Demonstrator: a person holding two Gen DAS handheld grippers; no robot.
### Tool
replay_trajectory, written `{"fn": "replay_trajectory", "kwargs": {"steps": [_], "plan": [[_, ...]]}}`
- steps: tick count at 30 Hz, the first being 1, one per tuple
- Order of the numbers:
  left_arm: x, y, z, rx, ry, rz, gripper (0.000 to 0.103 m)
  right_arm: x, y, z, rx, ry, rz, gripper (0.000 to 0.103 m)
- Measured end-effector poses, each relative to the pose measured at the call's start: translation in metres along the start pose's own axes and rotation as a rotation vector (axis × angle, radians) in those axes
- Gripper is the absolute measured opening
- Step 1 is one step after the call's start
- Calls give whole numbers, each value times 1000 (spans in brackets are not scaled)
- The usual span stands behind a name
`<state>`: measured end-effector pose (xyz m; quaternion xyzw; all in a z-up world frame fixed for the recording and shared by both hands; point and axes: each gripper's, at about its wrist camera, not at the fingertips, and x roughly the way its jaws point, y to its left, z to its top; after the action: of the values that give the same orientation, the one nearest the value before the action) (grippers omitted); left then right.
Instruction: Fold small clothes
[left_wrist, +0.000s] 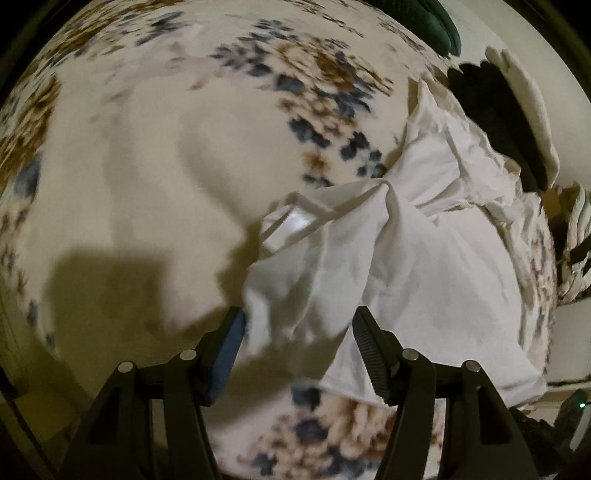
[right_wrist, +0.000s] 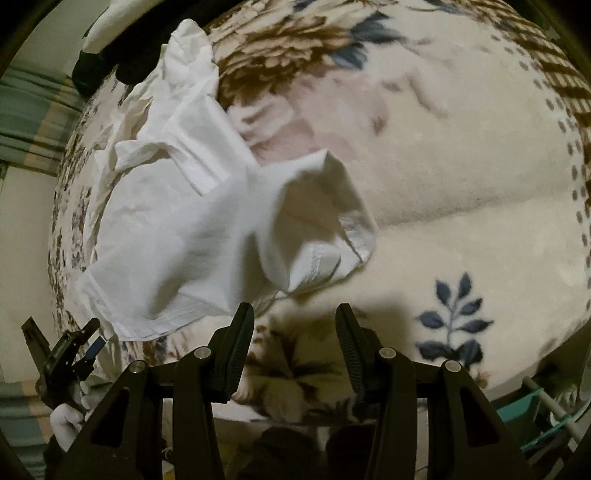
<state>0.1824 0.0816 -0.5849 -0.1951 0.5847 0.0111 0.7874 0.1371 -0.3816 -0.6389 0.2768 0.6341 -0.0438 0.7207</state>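
White shirt (right_wrist: 177, 221), crumpled on floral blanket (right_wrist: 443, 184): both tools (left_wrist: 298, 347) (right_wrist: 294, 336) agape, empty. We judge spreading pending; next, pinch hem.

The left gripper (left_wrist: 299, 328) hovers with jaws spread wide, nothing between them. The right gripper (right_wrist: 295, 325) does likewise, empty and apart.

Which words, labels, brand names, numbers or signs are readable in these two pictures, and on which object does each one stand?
None can be read.
White shirt: no print or readable tag shows; the pale patch near its collar is blank or too blurred to tell.
Floral blanket: only flower and leaf pattern, no letters.
Left gripper and right gripper: no markings visible on the fingers.
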Motion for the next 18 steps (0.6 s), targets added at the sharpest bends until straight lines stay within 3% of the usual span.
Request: {"fn": "replay_trajectory", "kwargs": {"steps": [1, 3, 4, 6, 8, 18], "plan": [[4, -2, 2, 8, -1, 2, 56, 3, -1, 2, 0, 0, 3, 49], [4, -8, 4, 30, -35, -12, 31, 9, -1, 6, 4, -5, 5, 49], [4, -10, 4, 41, -38, -12, 11, 11, 0, 7, 7, -6, 15, 49], [-4, -12, 1, 62, -66, -15, 8, 11, 0, 8, 19, -18, 36, 43], [-16, -11, -4, 68, -90, -32, 7, 9, -2, 6, 31, -20, 67, 7], [-94, -7, -24, 15, -96, -88, 4, -54, -33, -18, 194, -20, 231, 3]]}}
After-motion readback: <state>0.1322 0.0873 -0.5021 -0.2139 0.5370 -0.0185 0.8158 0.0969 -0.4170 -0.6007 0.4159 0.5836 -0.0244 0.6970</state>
